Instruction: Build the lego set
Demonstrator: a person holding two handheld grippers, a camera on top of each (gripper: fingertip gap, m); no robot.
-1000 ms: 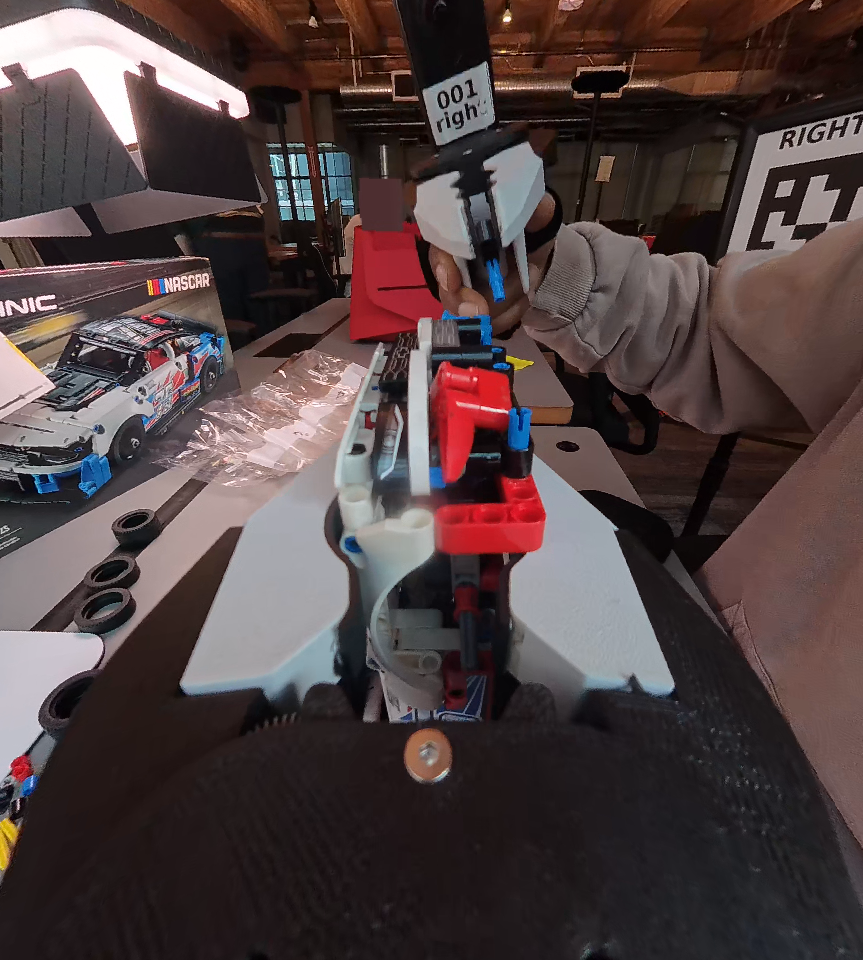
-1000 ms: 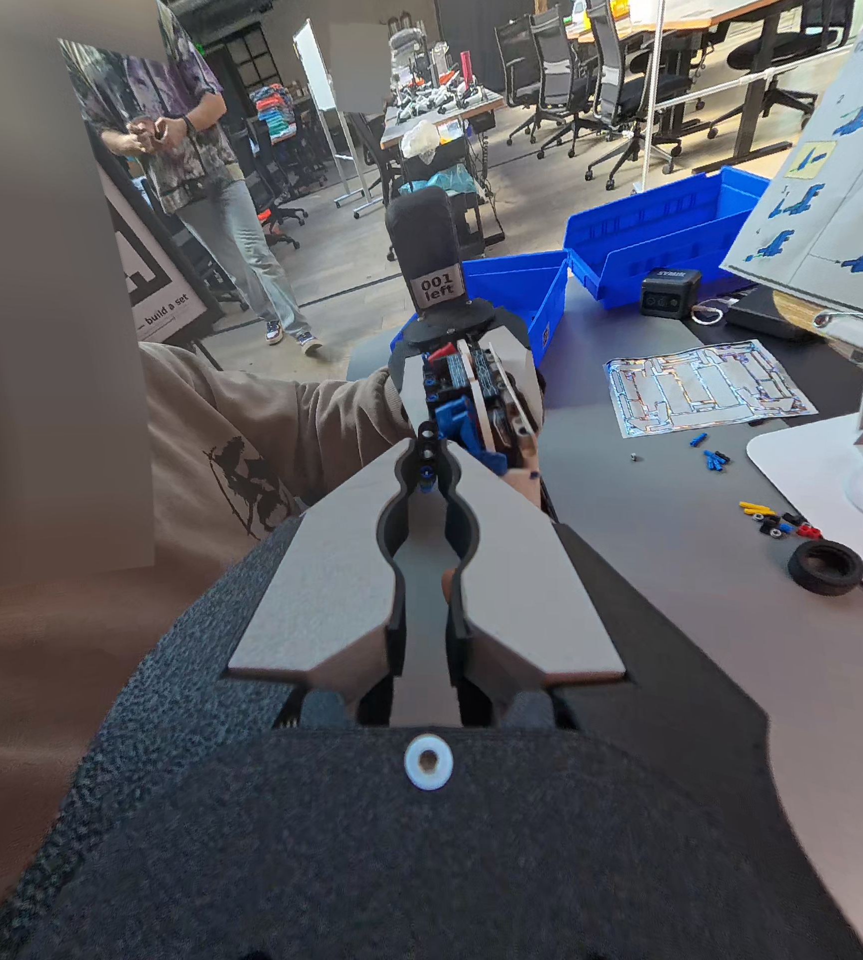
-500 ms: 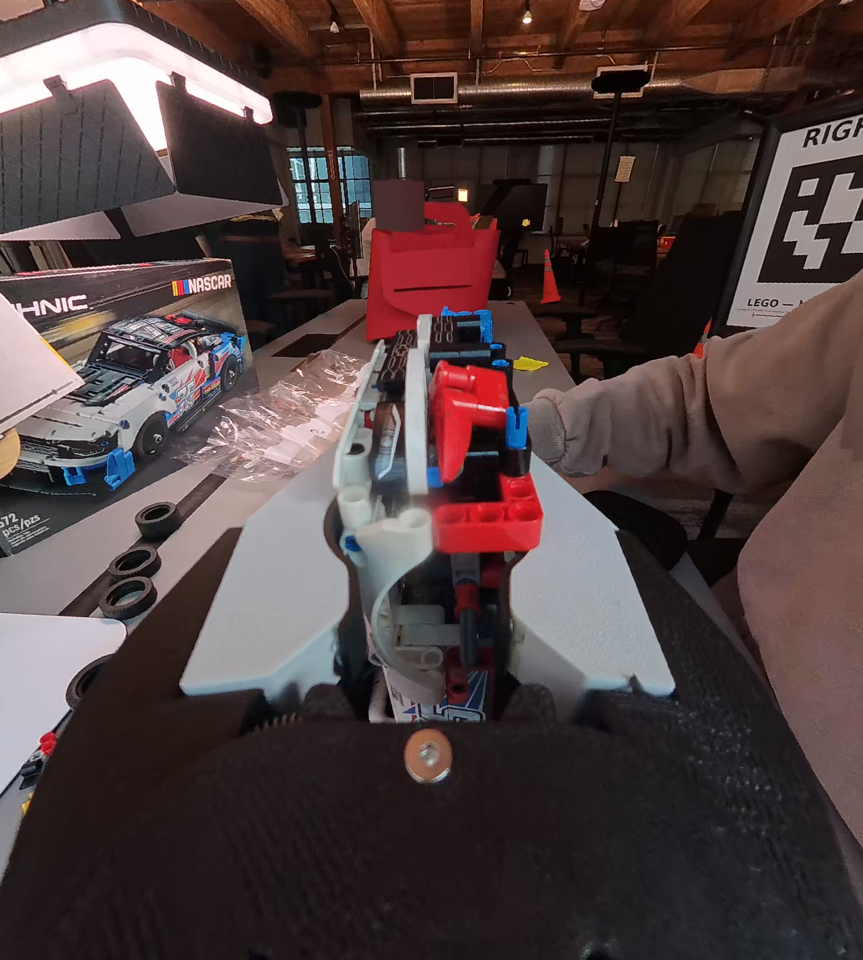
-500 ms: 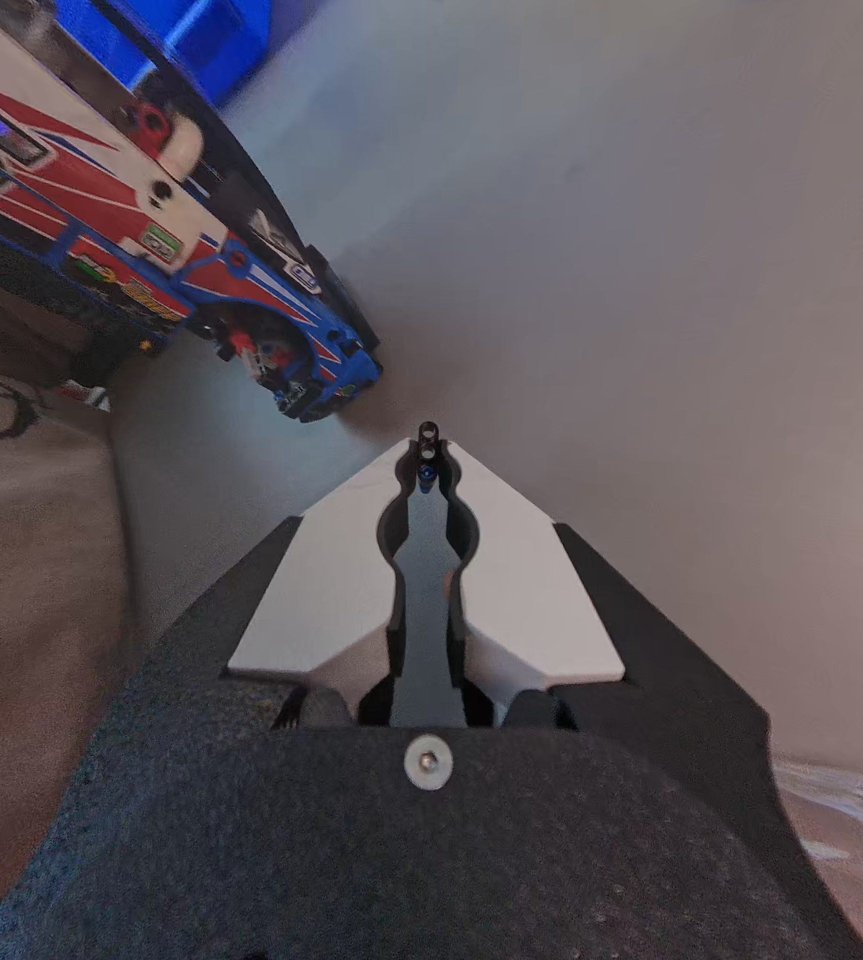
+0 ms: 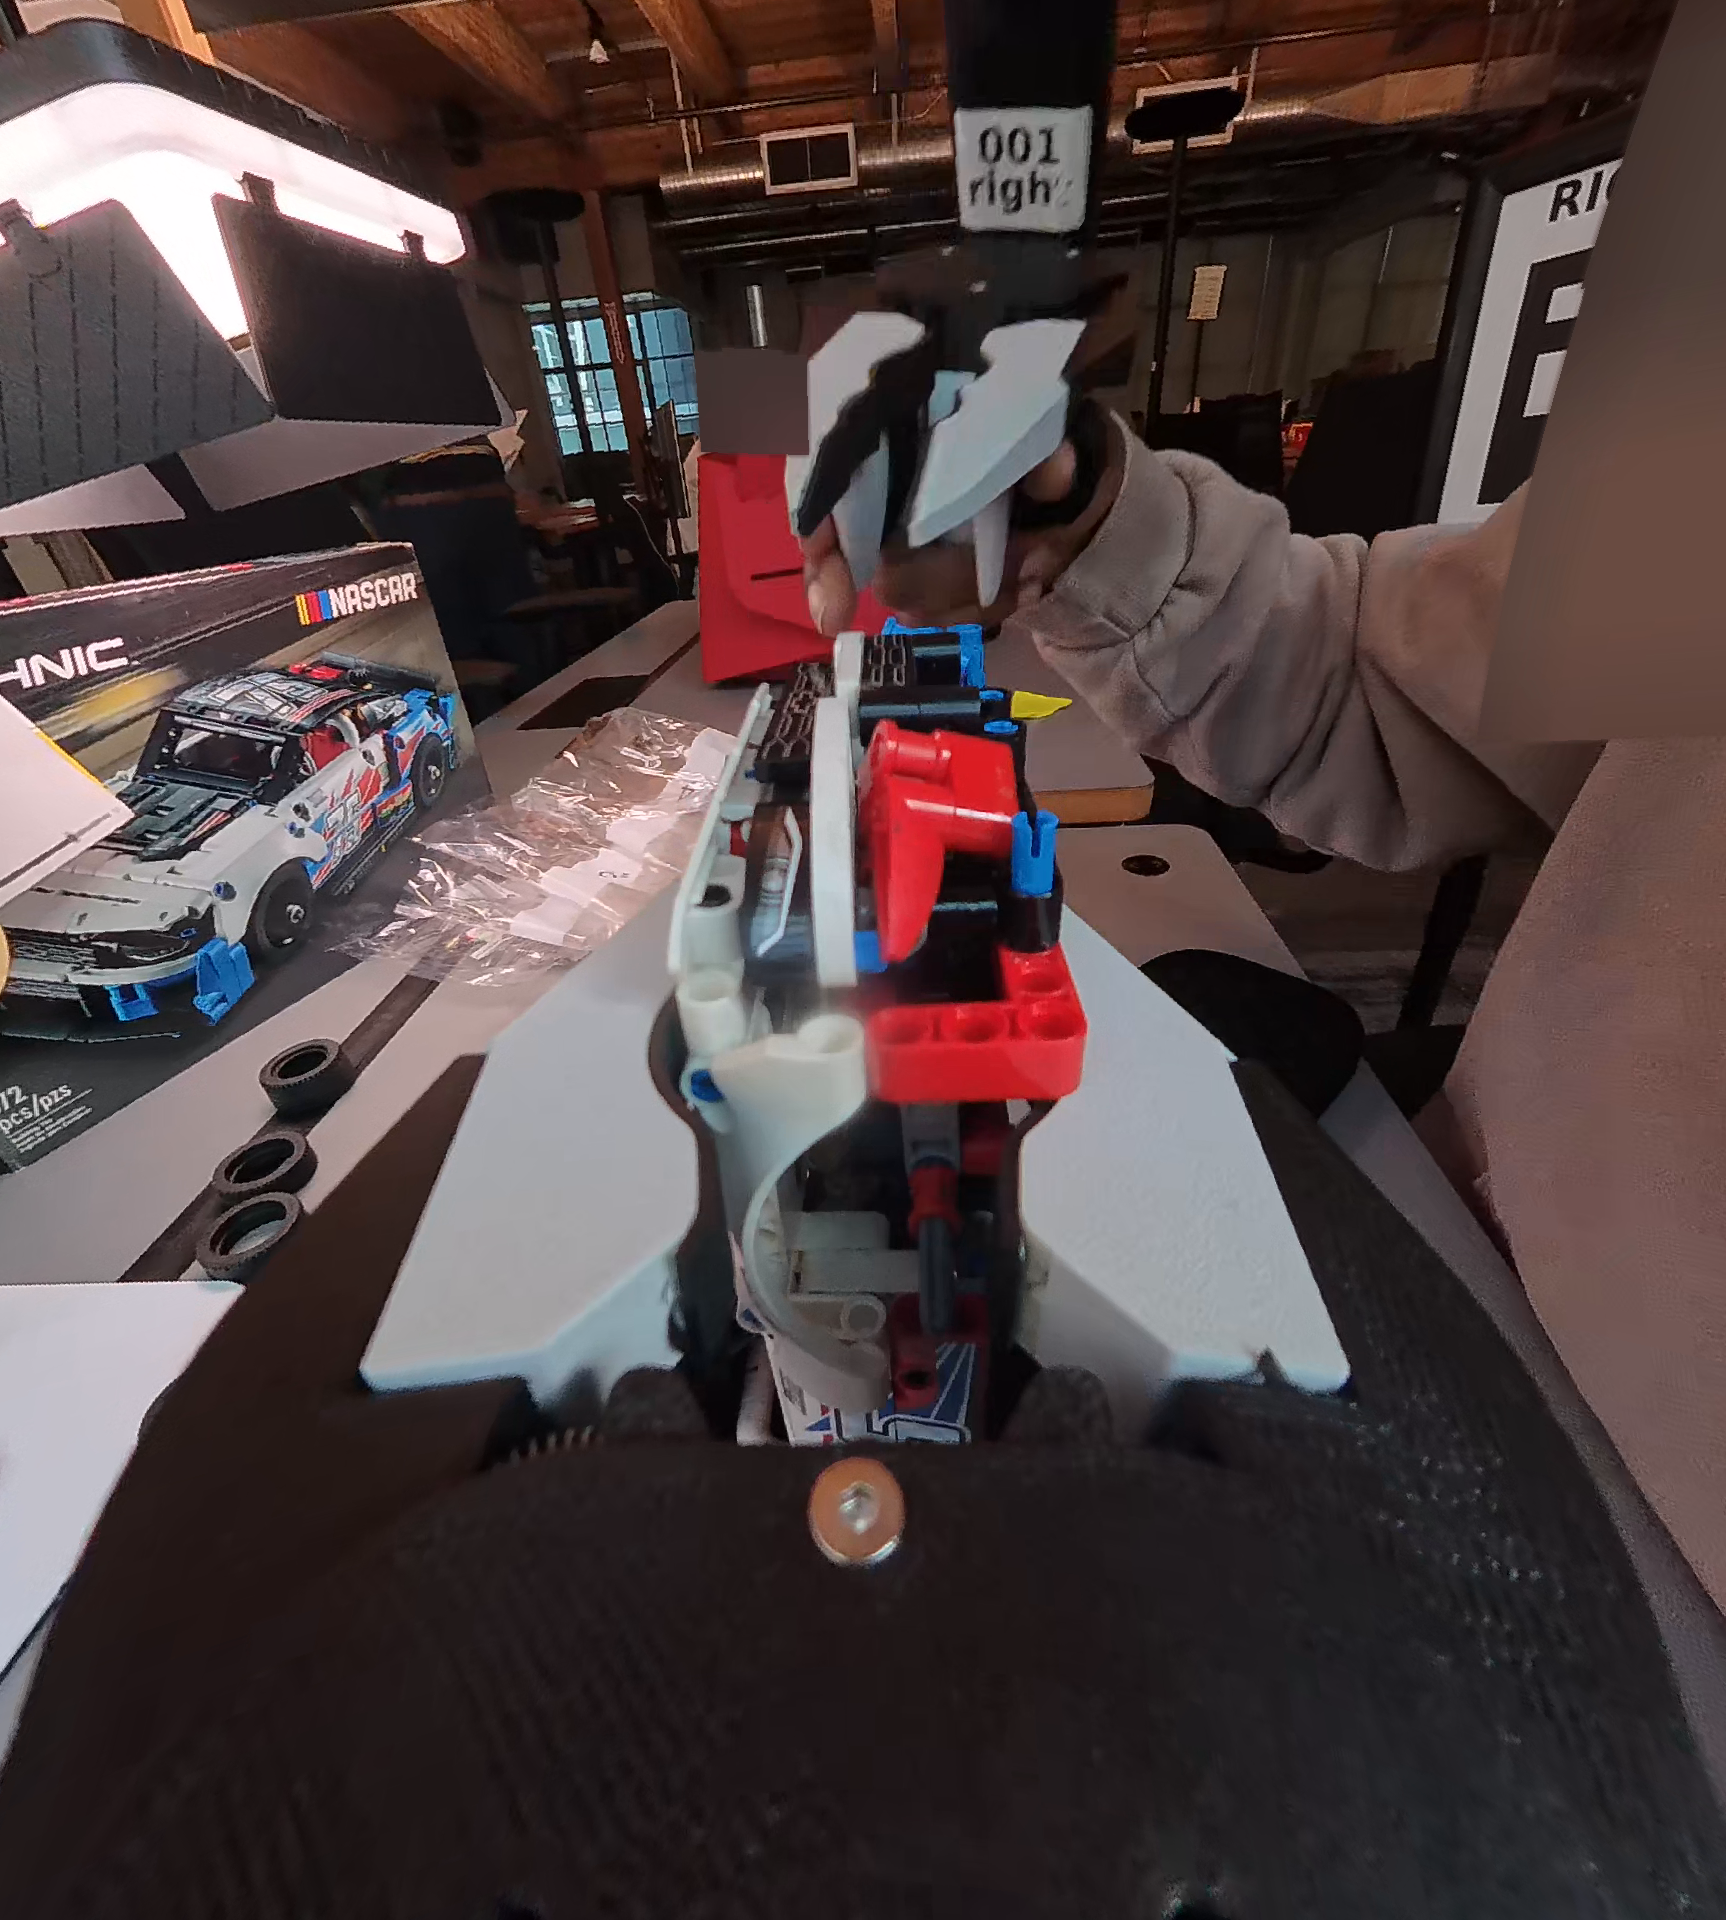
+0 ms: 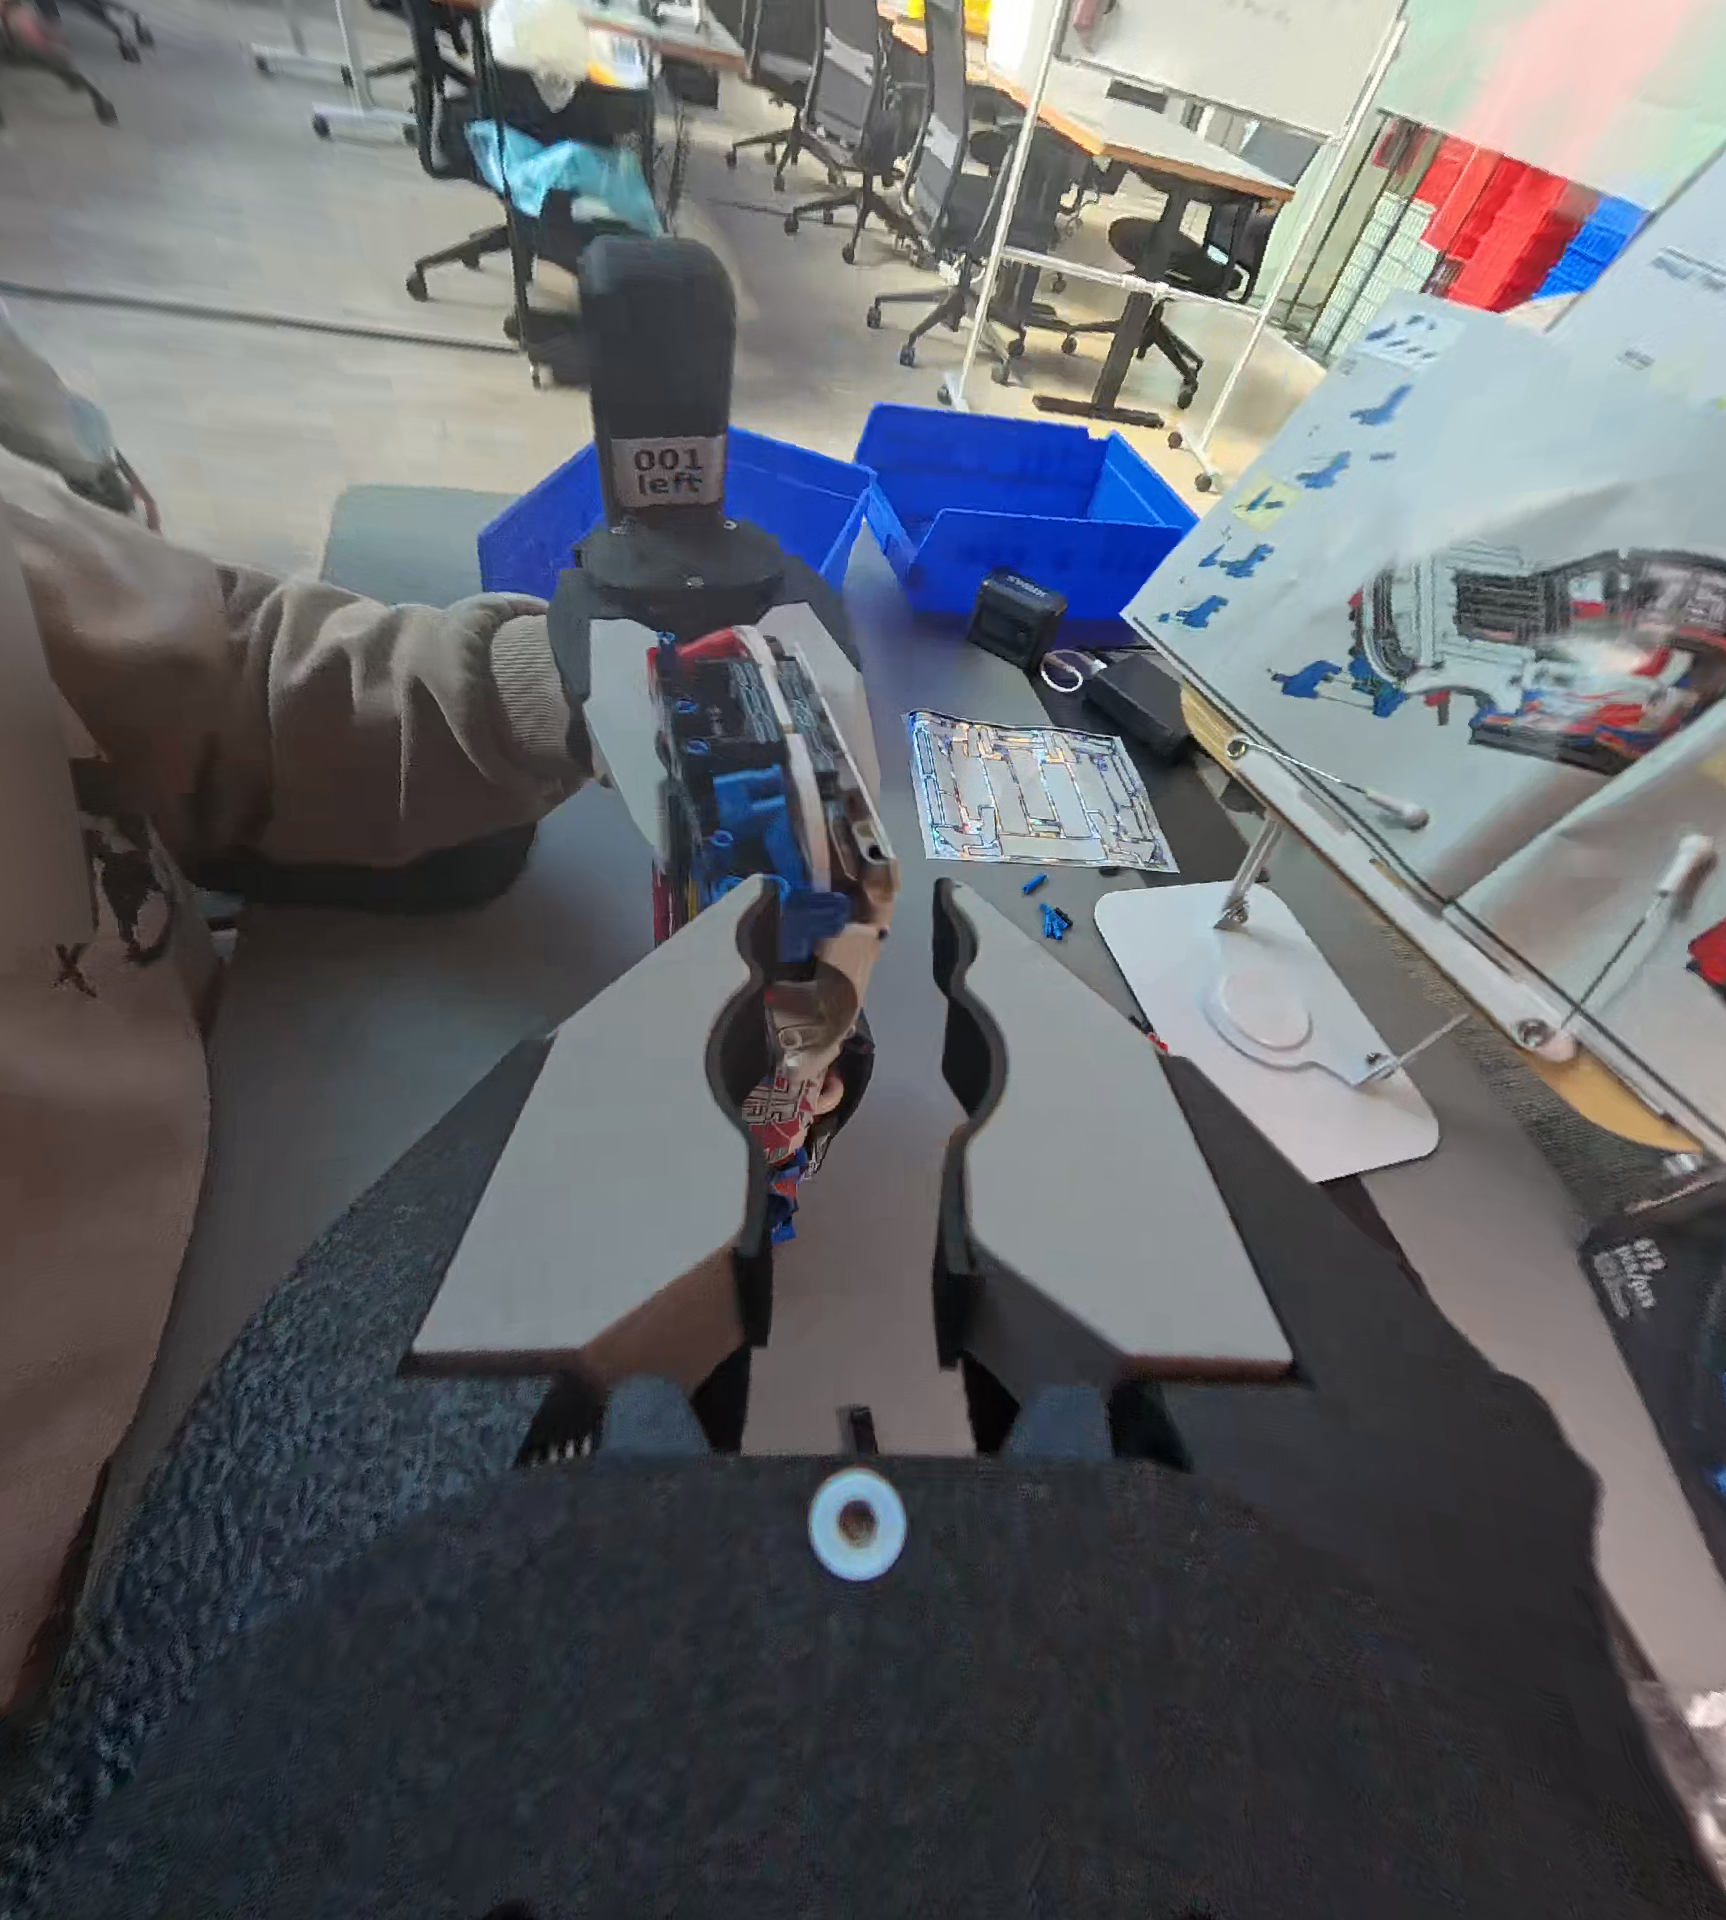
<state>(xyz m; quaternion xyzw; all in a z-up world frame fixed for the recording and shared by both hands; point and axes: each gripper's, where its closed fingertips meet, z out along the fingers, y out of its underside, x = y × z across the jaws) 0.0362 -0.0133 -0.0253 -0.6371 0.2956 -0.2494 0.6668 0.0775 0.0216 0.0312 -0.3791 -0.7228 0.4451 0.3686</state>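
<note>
My left gripper (image 5: pixel 869 966) is shut on the partly built lego car (image 5: pixel 900 831), which lies on its side between the fingers, red and white parts up. The car's far end points at my right gripper (image 5: pixel 926 582), which hangs just above it. In the right wrist view my right gripper (image 6: pixel 851 894) is open and empty, its jaws well apart. The car (image 6: pixel 755 769) in the left gripper (image 6: pixel 745 790) sits just beyond my right gripper's left fingertip (image 6: pixel 750 904). A person's sleeve (image 6: pixel 319 717) is behind it.
The set's box (image 5: pixel 194 790), plastic bags (image 5: pixel 568 831) and three loose tyres (image 5: pixel 267 1164) lie on the table at the left. Two blue bins (image 6: pixel 1015 509), a sticker sheet (image 6: pixel 1030 795), small blue pins (image 6: pixel 1046 914) and the instruction booklet on its stand (image 6: pixel 1565 644) are at the right.
A second ago my right gripper was shut on a small blue and black pin. It swung down beside the car, came back above the far end, and is now open without the pin.
</note>
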